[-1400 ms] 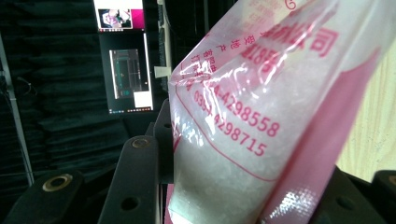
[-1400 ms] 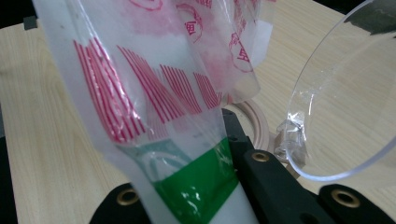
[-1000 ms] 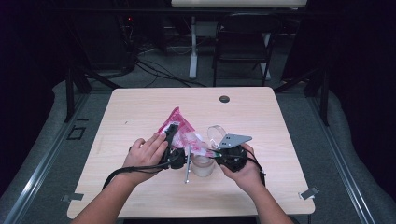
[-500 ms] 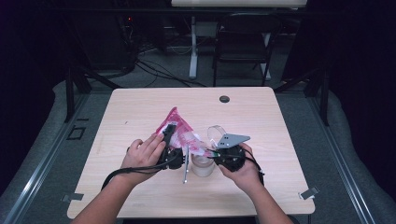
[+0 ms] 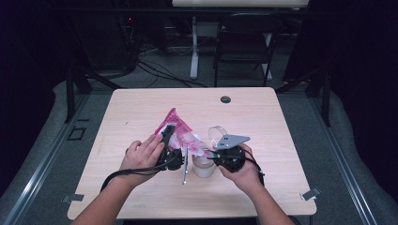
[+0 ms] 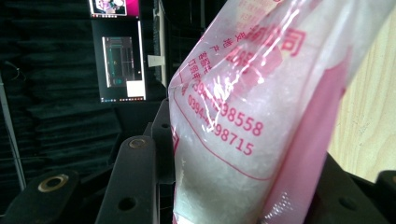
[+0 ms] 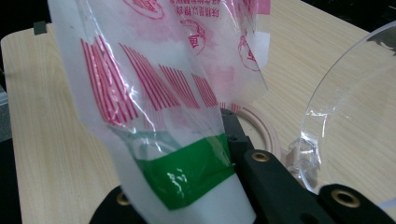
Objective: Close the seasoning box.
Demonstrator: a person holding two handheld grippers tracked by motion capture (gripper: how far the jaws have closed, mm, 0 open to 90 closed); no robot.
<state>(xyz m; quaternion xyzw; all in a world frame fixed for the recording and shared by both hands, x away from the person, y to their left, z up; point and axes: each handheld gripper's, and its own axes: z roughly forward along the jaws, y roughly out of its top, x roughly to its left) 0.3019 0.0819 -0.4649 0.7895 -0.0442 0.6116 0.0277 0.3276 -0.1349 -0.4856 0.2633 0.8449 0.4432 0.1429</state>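
Two-handed, mid-frame: pink-printed clear plastic bag of white granules [image 5: 180,136] clamped by left gripper [image 5: 174,152] and right gripper [image 5: 217,156], tipped over small white cup [image 5: 203,166]; judged pouring, steadier tilt needed.

The wooden table [image 5: 141,117] is the landmark. A small black round cap [image 5: 225,99] is set into its top near the far edge, a little right of the middle. Beyond the far edge stands a dark folding chair [image 5: 244,42], and to the left of that chair, also behind the table, a white post [image 5: 194,51] rises from the floor. Black cables [image 5: 155,77] lie across the grey floor between the post and the table's far left corner. A dark stand leg [image 5: 70,93] rises just off the table's left side. Past the table, in the left gripper view, a lit screen [image 6: 119,63] hangs against a black wall.
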